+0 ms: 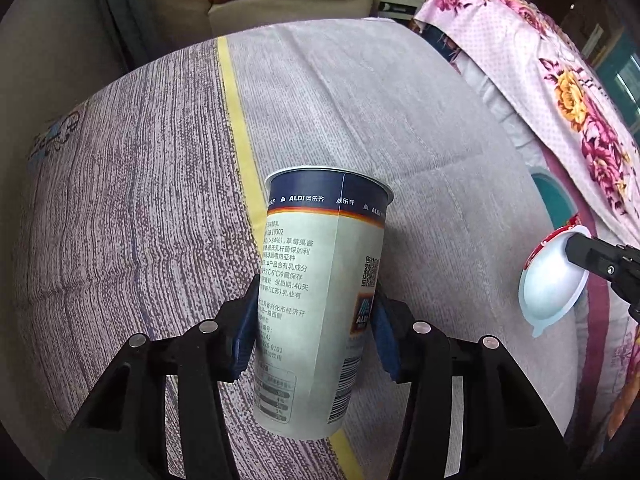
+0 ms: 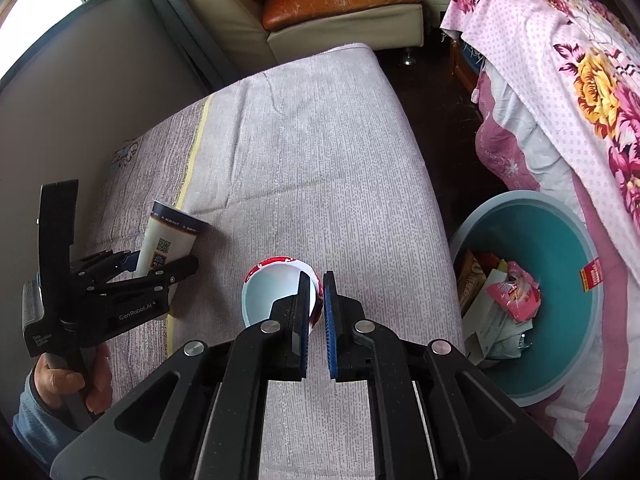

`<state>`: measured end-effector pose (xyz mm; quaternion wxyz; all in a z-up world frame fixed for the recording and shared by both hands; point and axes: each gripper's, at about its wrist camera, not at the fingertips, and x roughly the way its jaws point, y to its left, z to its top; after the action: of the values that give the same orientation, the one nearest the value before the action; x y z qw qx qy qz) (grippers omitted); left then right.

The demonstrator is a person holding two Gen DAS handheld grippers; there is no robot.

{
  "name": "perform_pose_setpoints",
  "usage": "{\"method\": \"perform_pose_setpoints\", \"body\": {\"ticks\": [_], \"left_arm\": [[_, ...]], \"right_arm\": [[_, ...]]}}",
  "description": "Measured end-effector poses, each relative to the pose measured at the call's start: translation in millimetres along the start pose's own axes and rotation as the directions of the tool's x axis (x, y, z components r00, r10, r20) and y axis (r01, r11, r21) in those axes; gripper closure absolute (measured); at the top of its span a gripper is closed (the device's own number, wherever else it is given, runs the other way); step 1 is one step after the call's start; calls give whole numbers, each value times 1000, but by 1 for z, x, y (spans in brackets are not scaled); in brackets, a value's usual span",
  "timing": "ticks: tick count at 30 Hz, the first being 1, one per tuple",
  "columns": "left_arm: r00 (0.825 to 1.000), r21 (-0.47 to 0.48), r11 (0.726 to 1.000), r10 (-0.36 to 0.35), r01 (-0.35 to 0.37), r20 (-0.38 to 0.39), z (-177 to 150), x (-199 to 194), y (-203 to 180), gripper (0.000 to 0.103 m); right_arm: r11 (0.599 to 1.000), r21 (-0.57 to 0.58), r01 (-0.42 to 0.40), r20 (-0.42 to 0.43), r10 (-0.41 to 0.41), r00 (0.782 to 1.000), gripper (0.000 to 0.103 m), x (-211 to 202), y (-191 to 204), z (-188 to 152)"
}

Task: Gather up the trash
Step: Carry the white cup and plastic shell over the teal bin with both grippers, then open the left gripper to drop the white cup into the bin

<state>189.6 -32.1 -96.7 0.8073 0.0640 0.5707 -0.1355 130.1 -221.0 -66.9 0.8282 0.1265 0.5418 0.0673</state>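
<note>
Left gripper is clamping the tall ALDI yogurt cup by its lower body, blue pads pressing on both sides; the cup is standing rim-up and leaning slightly, above the bed near the yellow stripe in the cover.

Right gripper is pinching the wall of the small red-and-white cup, one finger sitting inside the mouth and the other outside, jaws nearly together on the wall. This cup's mouth is facing back toward the camera, over the bed's middle band.

The teal waste bin is sitting on the floor just beside the bed's right edge, mouth open, with wrappers lying inside. The floral quilt is draping down close along the bin's far side.

The bed surface ahead of both grippers is running bare to its far edge; the sofa is standing beyond that edge. The wall is bordering the bed's left side. The person's left hand is gripping the left tool's handle.
</note>
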Motion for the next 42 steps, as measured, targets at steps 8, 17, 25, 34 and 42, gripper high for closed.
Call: {"method": "perform_pose_setpoints", "body": {"ticks": [8, 17, 25, 34, 42], "left_arm": [[999, 35, 999, 16, -18, 51, -7, -23, -20, 53], [995, 99, 995, -32, 22, 94, -9, -49, -72, 53], [994, 168, 985, -64, 49, 85, -4, -47, -139, 53], [994, 245, 967, -84, 66, 65, 0, -36, -216, 53], [996, 298, 952, -82, 70, 29, 6, -16, -263, 52]], "right_arm": [[999, 38, -15, 27, 14, 1000, 96, -11, -15, 0], [996, 85, 19, 124, -30, 992, 96, -52, -49, -13], [985, 170, 21, 193, -55, 980, 96, -89, -104, -30], [963, 267, 32, 250, -102, 963, 96, -115, -169, -51], [931, 364, 24, 251, -123, 960, 96, -119, -223, -70]]}}
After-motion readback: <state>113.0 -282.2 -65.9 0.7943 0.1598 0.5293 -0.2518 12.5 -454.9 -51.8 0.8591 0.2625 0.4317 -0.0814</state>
